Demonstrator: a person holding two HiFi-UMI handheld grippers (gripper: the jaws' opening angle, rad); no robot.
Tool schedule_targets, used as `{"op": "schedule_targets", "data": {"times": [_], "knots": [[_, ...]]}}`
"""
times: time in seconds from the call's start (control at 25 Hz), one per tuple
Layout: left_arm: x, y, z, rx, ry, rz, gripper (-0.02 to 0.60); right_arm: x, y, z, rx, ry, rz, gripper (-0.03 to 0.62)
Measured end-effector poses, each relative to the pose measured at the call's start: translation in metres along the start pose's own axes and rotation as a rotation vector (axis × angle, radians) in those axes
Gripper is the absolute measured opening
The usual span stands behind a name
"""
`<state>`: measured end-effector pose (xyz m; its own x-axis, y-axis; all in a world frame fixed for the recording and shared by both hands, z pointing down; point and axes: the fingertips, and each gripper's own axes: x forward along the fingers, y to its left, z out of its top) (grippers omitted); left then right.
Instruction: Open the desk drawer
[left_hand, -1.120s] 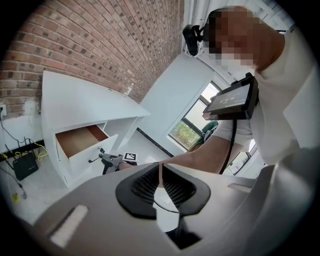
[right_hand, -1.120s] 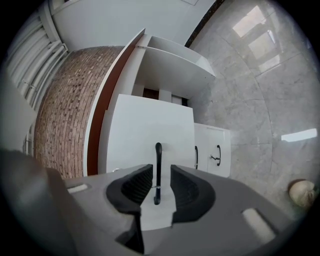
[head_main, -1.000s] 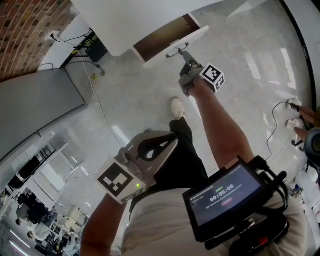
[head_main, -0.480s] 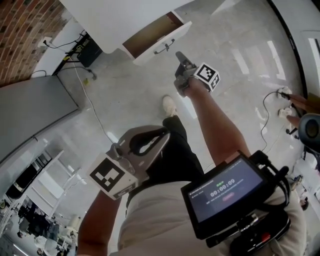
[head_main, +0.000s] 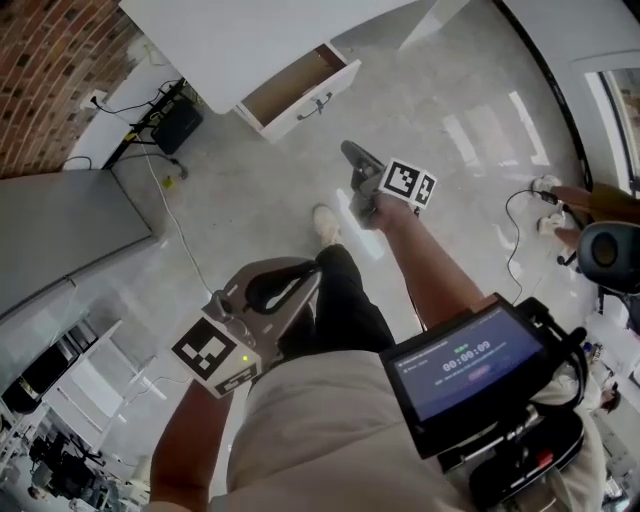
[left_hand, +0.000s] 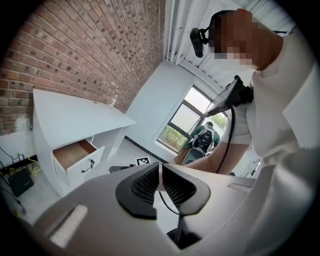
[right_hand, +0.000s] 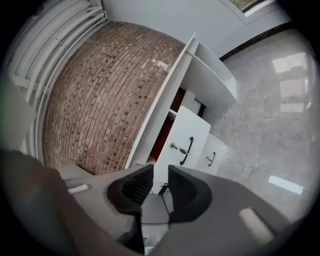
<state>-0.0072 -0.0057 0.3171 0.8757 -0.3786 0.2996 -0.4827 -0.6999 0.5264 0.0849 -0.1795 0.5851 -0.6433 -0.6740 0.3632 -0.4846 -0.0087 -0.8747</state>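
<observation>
The white desk (head_main: 230, 40) stands at the top of the head view, against a brick wall. Its top drawer (head_main: 298, 93) is pulled out, showing a brown inside and a dark handle (head_main: 315, 105). My right gripper (head_main: 352, 158) hangs in the air well short of the drawer, touching nothing, its jaws a little apart and empty. In the right gripper view the drawer front (right_hand: 186, 131) and its handle (right_hand: 188, 149) lie beyond the right gripper (right_hand: 160, 186). My left gripper (head_main: 300, 283) is held low near my body, shut and empty. The left gripper (left_hand: 160, 176) view shows the open drawer (left_hand: 75, 154).
A second, closed drawer (right_hand: 212, 156) sits beside the open one. A black box with cables (head_main: 178, 125) lies on the floor left of the desk. A grey surface (head_main: 60, 230) fills the left. My shoe (head_main: 325, 222) is on the glossy floor; a tablet (head_main: 468, 365) hangs at my chest.
My right gripper let go of the drawer handle and drew back toward me. The drawer stays pulled out. The desk now looks farther off in the head view.
</observation>
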Motion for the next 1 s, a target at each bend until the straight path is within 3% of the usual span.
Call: {"op": "schedule_targets", "data": {"times": [0.16, 0.36, 0.64, 1.0], "knots": [[-0.018, -0.033, -0.001, 0.024, -0.003, -0.009, 0.028, -0.046, 0.031, -0.017, -0.053, 0.014, 0.009, 0.078], [-0.038, -0.044, 0.004, 0.048, -0.004, -0.010, 0.028, -0.068, 0.069, -0.031, -0.135, 0.042, 0.015, 0.059], [-0.065, -0.037, 0.020, 0.062, -0.006, -0.005, 0.019, -0.071, 0.127, -0.058, -0.380, 0.189, 0.008, 0.003], [-0.087, -0.067, 0.010, 0.054, -0.026, -0.005, 0.015, -0.118, 0.209, -0.099, -0.560, 0.264, 0.114, 0.003]]}}
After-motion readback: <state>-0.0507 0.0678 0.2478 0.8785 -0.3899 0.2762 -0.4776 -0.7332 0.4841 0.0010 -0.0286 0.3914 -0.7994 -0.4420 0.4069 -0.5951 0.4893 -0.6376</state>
